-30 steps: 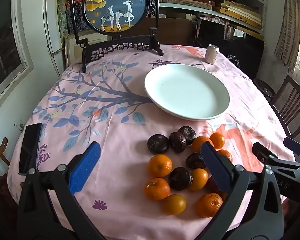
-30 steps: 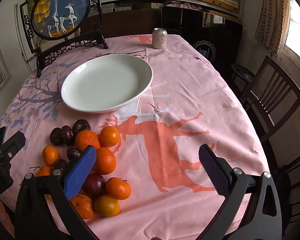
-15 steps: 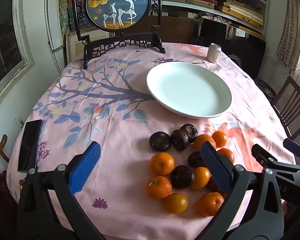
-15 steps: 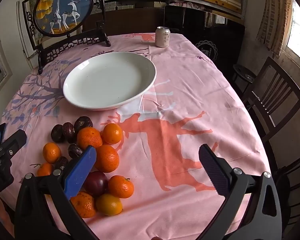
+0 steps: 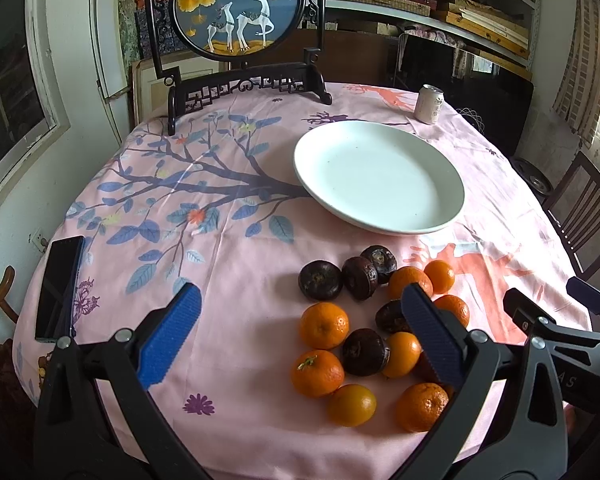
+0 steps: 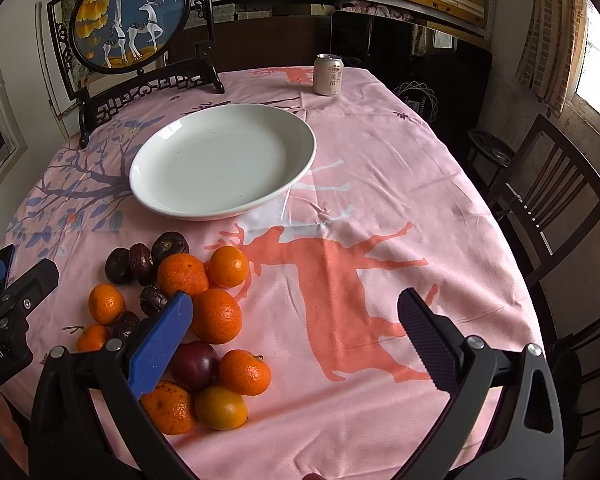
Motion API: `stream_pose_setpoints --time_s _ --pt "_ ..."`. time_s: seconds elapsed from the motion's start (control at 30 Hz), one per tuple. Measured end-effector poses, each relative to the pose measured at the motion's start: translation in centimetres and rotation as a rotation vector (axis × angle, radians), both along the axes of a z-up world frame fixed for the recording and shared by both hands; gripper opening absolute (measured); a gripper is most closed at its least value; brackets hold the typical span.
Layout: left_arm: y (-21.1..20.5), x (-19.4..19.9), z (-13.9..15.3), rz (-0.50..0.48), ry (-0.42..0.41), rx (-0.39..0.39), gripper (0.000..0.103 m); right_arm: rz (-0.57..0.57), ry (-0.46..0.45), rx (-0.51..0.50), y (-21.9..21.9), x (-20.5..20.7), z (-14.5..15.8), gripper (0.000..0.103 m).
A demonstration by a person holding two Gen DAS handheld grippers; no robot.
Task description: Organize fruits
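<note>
Several oranges (image 5: 324,325) (image 6: 216,315) and dark purple-brown fruits (image 5: 320,280) (image 6: 142,258) lie in a cluster on the pink tablecloth. An empty white plate (image 5: 380,176) (image 6: 224,160) sits just beyond them. My left gripper (image 5: 300,324) hangs open above the near left of the cluster, nothing between its blue pads. My right gripper (image 6: 296,320) is open too, over bare cloth to the right of the fruit; its left pad covers part of the pile. Each gripper shows at the edge of the other's view.
A drinks can (image 5: 430,104) (image 6: 329,74) stands at the far side of the table. A round deer screen on a black stand (image 5: 240,8) (image 6: 130,20) is at the back left. A phone (image 5: 58,284) lies near the left edge. Wooden chairs (image 6: 548,196) stand at the right.
Both views have drawn slightly back and up: plate and fruit sit a little lower and closer to centre in frame. Both grippers stay open; no fruit has moved.
</note>
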State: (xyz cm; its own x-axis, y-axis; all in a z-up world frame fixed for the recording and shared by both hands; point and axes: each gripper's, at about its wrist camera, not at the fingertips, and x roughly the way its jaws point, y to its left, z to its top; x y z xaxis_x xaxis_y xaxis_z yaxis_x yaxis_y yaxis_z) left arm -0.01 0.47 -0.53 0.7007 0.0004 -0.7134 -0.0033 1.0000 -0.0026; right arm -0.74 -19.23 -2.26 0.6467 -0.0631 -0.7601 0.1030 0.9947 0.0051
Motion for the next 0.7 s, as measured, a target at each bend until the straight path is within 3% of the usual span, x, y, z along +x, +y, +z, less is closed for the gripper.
stream_pose_setpoints --time_s 0.7 --pt "0.03 -0.02 -0.10 0.008 0.011 -0.010 0.101 0.001 0.000 -0.001 0.05 -0.02 0.10 0.102"
